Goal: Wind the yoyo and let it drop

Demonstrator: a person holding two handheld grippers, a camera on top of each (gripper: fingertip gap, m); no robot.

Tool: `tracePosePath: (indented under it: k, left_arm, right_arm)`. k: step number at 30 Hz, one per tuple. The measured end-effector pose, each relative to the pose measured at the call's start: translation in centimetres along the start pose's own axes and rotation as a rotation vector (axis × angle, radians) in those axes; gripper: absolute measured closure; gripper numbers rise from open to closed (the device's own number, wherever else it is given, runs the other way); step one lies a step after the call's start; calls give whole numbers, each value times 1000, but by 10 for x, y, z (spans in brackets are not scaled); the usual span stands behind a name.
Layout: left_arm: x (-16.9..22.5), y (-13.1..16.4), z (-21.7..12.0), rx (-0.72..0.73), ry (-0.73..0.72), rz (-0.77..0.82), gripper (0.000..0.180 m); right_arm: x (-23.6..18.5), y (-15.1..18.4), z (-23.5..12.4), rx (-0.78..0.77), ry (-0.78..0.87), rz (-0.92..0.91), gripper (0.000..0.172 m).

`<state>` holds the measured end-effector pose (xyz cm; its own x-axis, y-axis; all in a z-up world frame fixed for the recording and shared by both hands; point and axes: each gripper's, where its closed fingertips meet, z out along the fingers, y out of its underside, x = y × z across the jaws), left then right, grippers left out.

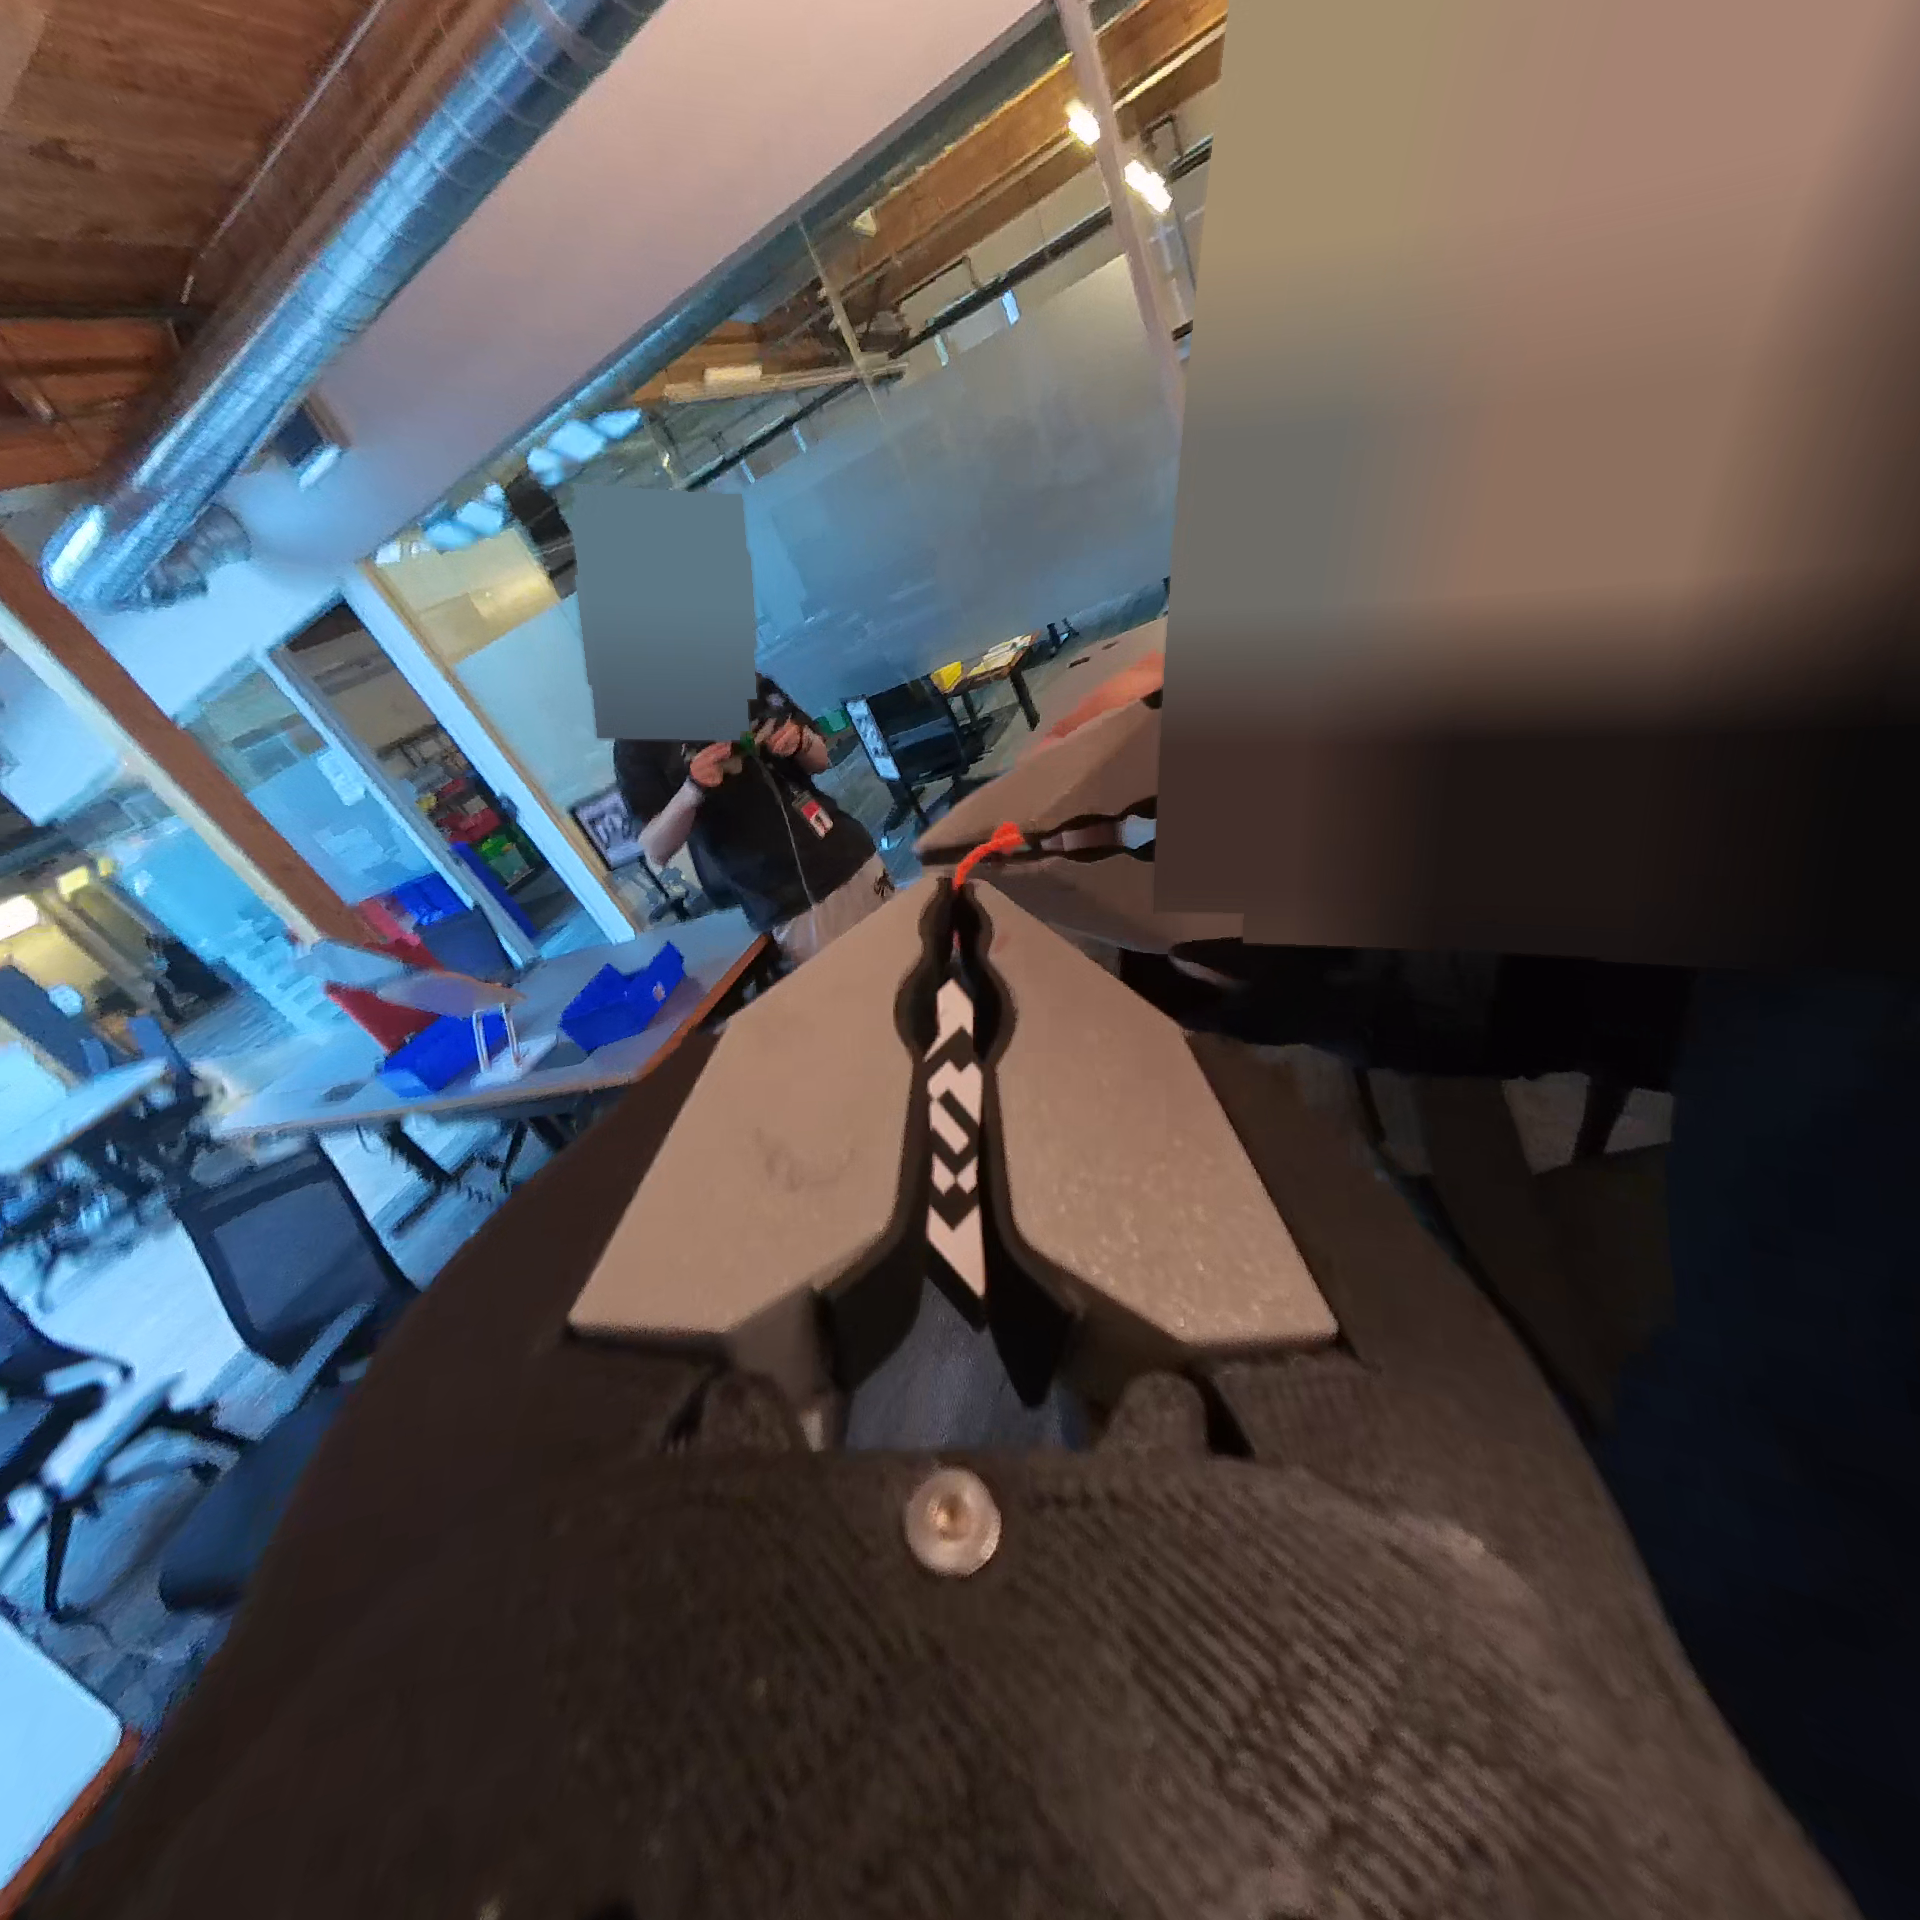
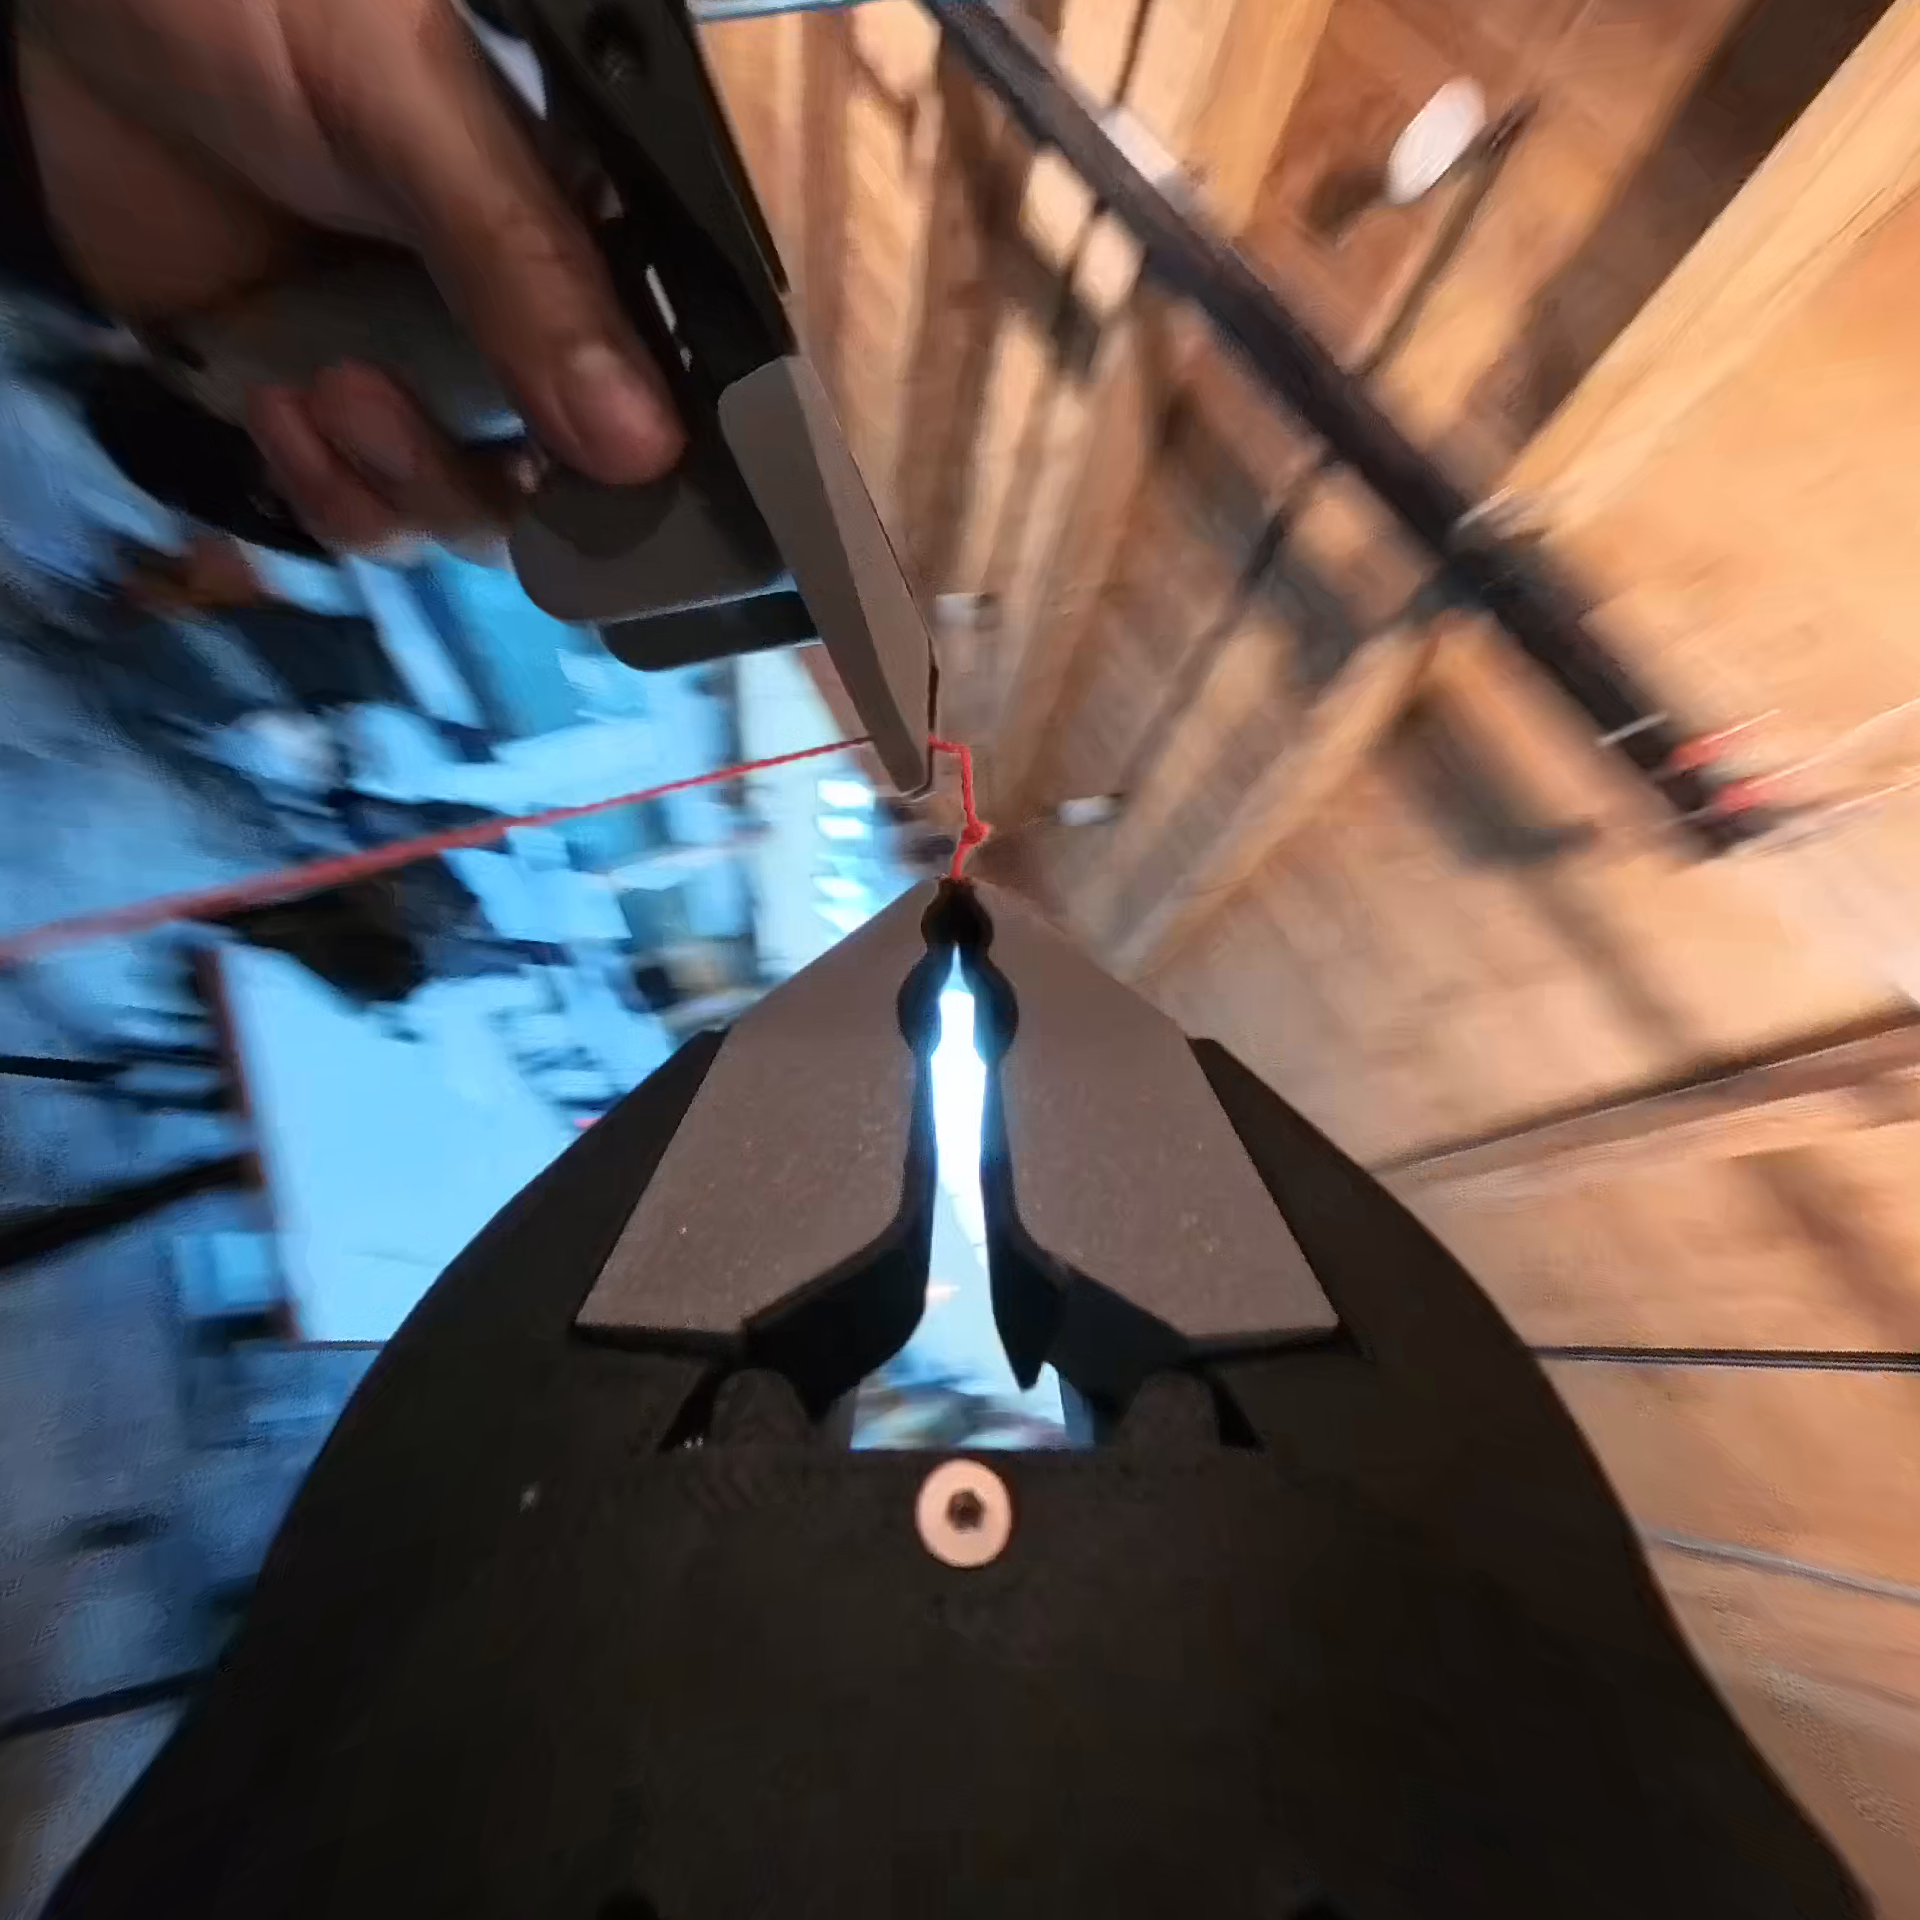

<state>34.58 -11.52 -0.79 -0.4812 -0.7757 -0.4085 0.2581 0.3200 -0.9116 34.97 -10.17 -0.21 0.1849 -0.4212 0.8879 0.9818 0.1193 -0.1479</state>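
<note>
Both claws, left [image 1: 954,896] and right [image 2: 954,891], pinch shut on the red string [image 2: 966,805] spanning their tips.

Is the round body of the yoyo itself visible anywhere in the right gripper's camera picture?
No. Only the thin red string shows, running from the shut grey fingertips past the other gripper and off the left edge.

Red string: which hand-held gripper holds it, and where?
Both pinch the red string at their tips: right hand-held gripper its short knotted end, left hand-held gripper just beyond.
</note>
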Motion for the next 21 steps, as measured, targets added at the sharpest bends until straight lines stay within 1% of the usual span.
tracePosePath:
  k: [2, 5, 7, 9, 11, 12, 13, 14, 15, 17, 19, 21]
  left_arm:
    - [-12, 12, 2, -38, -16, -60, 180]
    - [-39, 37, 10, -102, -30, -178, 180]
    - [-61, 55, 14, -144, -50, -245, 180]
    - [-75, 58, 13, -118, -44, -323, 180]
    - [-87, 54, 10, -77, -47, -365, 180]
    - [-90, 50, 8, -63, -49, -369, 180]
    - [-93, 48, 8, -56, -49, -366, 180]
    - [-93, 45, 10, -52, -46, -358, 180]
    - [-92, 43, 12, -50, -40, -347, 180]
    - [-88, 40, 21, -55, -19, -337, 180]
    - [-84, 41, 29, -63, 3, -334, 180]
    - [-82, 42, 36, -70, 19, -336, 180]
  right_arm:
    - [-16, 12, 6, -33, -107, 132, 172]
    - [-49, 42, 10, -142, -285, 358, 172]
    - [-64, 70, 6, -232, -334, 490, 172]
    - [-75, 106, -6, -354, -346, 593, 170]
    - [-88, 141, -23, -469, -365, 709, 164]
    - [-96, 153, -32, -507, -390, 786, 161]
    - [-106, 159, -39, -525, -432, 878, 157]
    - [-115, 156, -44, -508, -483, 982, 152]
    - [-122, 146, -46, -456, -532, 1092, 147]
    - [-133, 118, -44, -324, -612, 1287, 139]
    - [-149, 102, -39, -282, -671, 1380, 132]
    - [-167, 97, -32, -296, -720, 1400, 126]
